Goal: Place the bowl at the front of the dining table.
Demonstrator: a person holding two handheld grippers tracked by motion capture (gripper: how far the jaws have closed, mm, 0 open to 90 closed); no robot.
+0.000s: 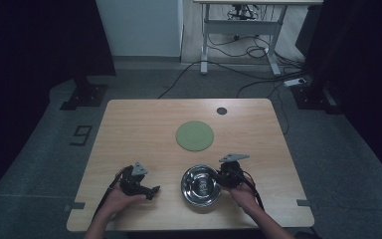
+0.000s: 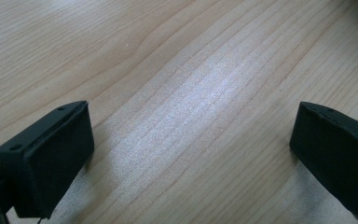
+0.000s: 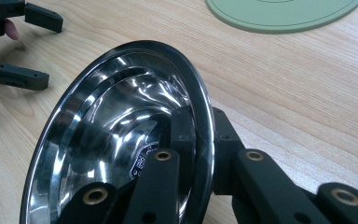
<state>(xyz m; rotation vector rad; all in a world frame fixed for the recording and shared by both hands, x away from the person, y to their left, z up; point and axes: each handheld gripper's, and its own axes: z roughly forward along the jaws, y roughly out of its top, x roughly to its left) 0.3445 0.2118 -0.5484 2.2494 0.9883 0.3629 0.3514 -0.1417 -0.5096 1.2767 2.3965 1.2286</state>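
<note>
Gripping the rim of a steel bowl (image 1: 199,185), the right claw (image 1: 222,175) is seen clenched, with one jaw inside the wall and the other outside it, as the right gripper view makes plain on the bowl (image 3: 121,121). The bowl is taken as the landmark: it sits on the wooden bench (image 1: 129,124) near the front edge, just right of the middle, and in the right gripper view it appears tipped up on the clamped side, though whether it has fully left the bench cannot be told. A flat green mat (image 1: 195,135) lies beyond the bowl, away from the person and apart from it; its near edge is also seen past the bowl in the right gripper view (image 3: 284,16). A small dark disc (image 1: 222,111) is set farther beyond the bowl, past the mat. The left claw (image 1: 151,191) is held to the left of the bowl, well apart from it, released, with its jaws spread wide over bare wood and nothing between them. The coming move is judged to turn on one relation: the mat lies straight ahead of the bowl and of the right claw, so a forward carry by the right hand, already the nearer one, would be called for, with the rim grip kept firm against slipping on the smooth metal.
</note>
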